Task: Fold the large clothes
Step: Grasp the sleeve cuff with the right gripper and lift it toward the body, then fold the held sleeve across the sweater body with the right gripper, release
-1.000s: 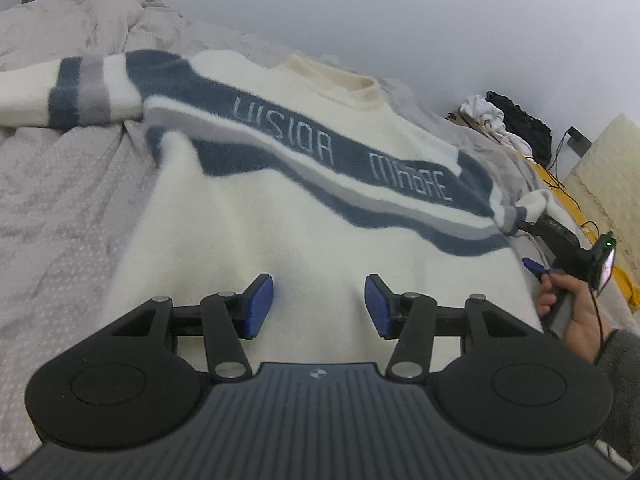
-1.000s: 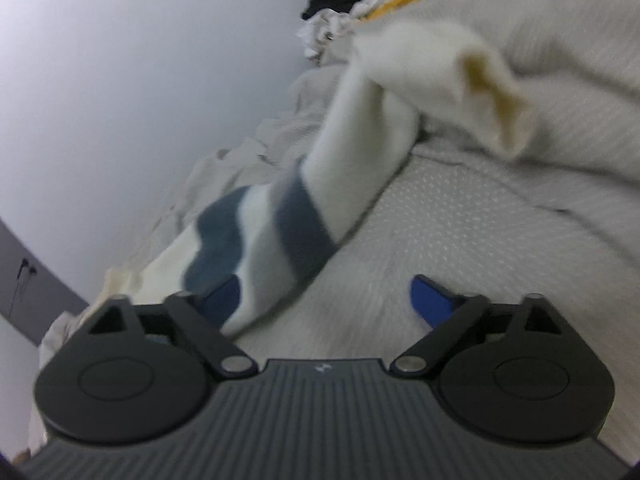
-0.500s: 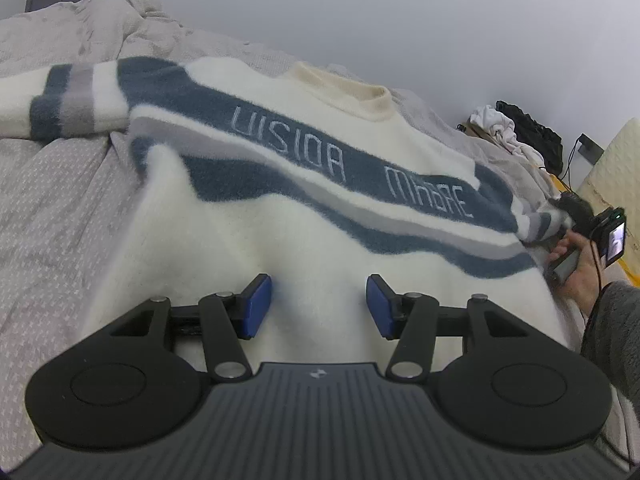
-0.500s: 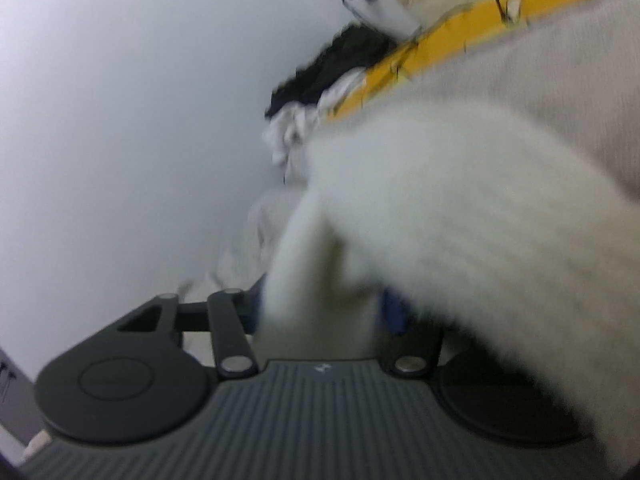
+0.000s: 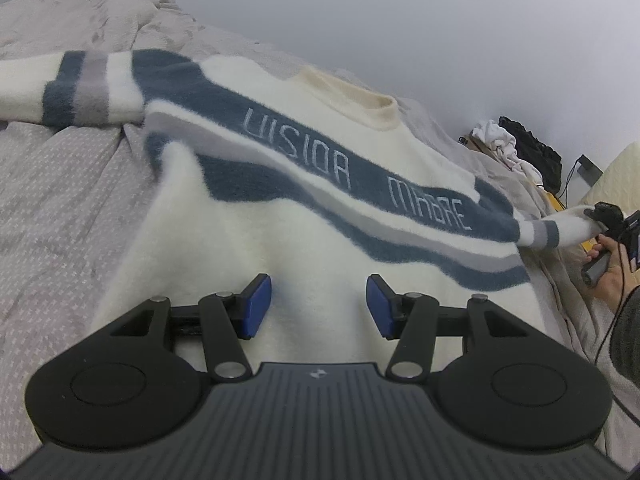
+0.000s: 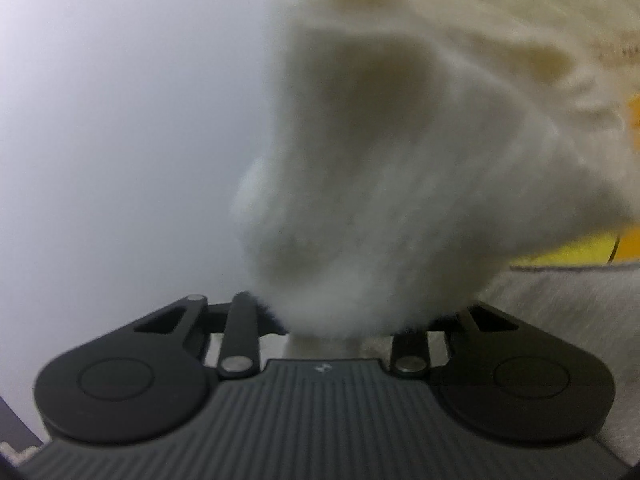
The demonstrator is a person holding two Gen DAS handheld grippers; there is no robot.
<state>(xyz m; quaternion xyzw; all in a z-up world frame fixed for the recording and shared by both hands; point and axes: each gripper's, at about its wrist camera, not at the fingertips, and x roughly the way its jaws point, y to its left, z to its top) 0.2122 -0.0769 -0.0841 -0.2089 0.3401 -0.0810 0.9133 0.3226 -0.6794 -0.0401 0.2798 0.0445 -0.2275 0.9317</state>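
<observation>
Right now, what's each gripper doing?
Left gripper: open, empty, over the sweater.
Right gripper: has been closing, now gripping the sweater's sleeve.

Each hand-held gripper, the left gripper and the right gripper, has a ribbed dark grey body with a small white logo, black linkage arms with silver screws, two round black discs; blue pads show on the left, beside a grey sleeve

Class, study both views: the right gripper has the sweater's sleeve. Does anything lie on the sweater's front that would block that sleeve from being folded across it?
Nothing visible does. The sweater lies flat on the bed with a bare front. The left gripper hovers open over its hem, possibly in the path. The right gripper, just closing, clamps the sleeve.
</observation>
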